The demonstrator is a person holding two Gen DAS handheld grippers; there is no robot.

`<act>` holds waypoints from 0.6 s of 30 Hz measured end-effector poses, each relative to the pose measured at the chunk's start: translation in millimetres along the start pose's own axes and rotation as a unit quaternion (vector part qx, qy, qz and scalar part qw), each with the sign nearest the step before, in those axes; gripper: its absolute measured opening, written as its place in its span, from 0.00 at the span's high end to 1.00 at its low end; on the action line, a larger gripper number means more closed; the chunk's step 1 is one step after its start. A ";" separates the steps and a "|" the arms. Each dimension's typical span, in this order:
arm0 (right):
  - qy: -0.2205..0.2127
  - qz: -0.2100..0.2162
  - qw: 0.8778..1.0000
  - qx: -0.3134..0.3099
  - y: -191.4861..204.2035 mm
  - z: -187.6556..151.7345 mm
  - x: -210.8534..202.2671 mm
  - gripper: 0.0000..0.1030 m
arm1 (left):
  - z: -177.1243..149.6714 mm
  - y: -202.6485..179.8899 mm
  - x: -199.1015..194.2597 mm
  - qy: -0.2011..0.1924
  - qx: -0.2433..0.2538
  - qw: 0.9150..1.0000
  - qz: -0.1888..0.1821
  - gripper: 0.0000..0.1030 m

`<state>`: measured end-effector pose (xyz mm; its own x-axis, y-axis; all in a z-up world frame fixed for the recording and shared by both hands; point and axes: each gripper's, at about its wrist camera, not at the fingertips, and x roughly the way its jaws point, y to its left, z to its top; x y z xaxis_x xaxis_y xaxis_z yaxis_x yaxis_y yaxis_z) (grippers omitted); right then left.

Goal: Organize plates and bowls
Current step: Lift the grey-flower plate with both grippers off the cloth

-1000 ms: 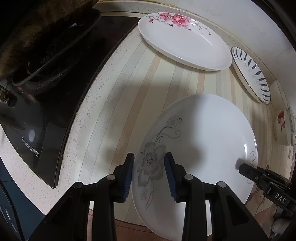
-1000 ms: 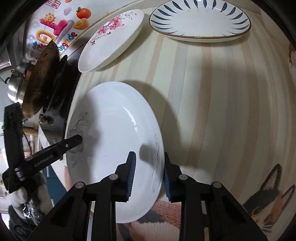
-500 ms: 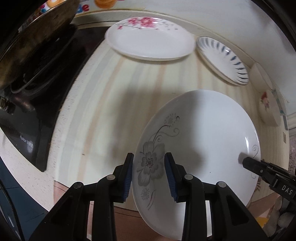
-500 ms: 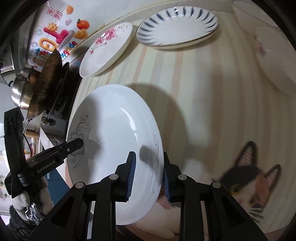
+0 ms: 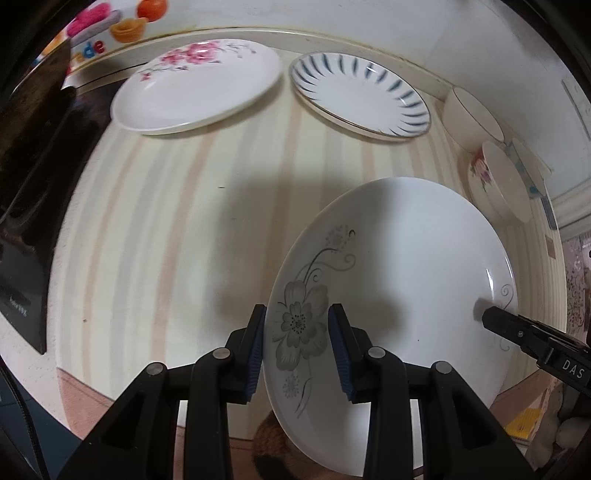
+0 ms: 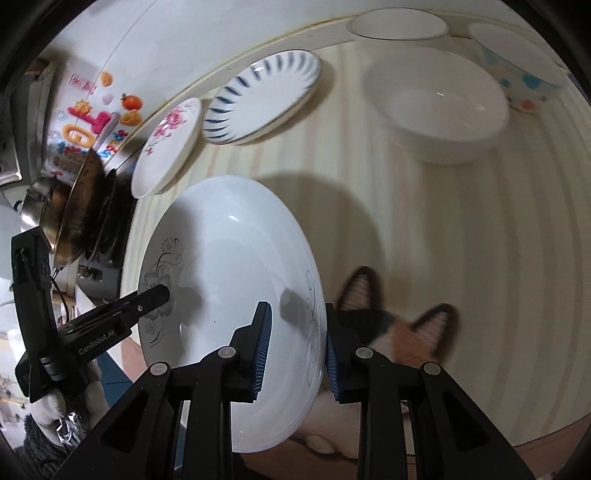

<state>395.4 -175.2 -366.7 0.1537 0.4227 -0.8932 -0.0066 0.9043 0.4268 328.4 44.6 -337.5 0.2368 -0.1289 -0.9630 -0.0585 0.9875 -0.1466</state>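
A white plate with a grey flower (image 5: 399,266) is held in the air above the striped counter, one gripper on each side of it. My left gripper (image 5: 295,343) is shut on its rim by the flower. My right gripper (image 6: 297,345) is shut on the opposite rim (image 6: 314,314). A pink-flower plate (image 5: 199,85) and a blue-striped plate (image 5: 358,96) lie at the back of the counter. A white bowl (image 6: 436,99), a plain bowl (image 6: 399,22) and a blue-dotted bowl (image 6: 517,62) stand at the right.
A black stove (image 5: 29,192) with a dark pan (image 6: 74,206) lies at the left. A rose-patterned bowl (image 5: 498,181) stands by the right wall. A cat-picture mat (image 6: 402,325) lies under the held plate at the counter's front edge.
Both grippers have carried the grey-flower plate up and to the right, away from the stove. The bowls at the right have come into view.
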 end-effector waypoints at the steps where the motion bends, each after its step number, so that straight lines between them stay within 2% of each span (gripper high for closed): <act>1: 0.001 -0.001 1.000 0.004 -5.1 -1.1 0.9 0.72 | -0.8 -1.6 1.0 0.001 0.003 1.000 0.000 0.70; 9: 0.009 -0.007 1.000 0.027 -27.7 -6.9 11.5 0.72 | 0.8 -18.0 15.8 0.012 0.019 1.000 0.008 0.70; 18: 0.019 -0.011 0.999 0.034 -33.0 -9.2 18.4 0.72 | 1.9 -25.0 25.2 0.021 0.021 0.999 0.012 0.70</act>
<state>389.3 -196.7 -398.5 0.1151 0.4052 -0.9070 0.0643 0.9081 0.4138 337.6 16.8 -357.7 0.1945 -0.1085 -0.9749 -0.0223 0.9931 -0.1150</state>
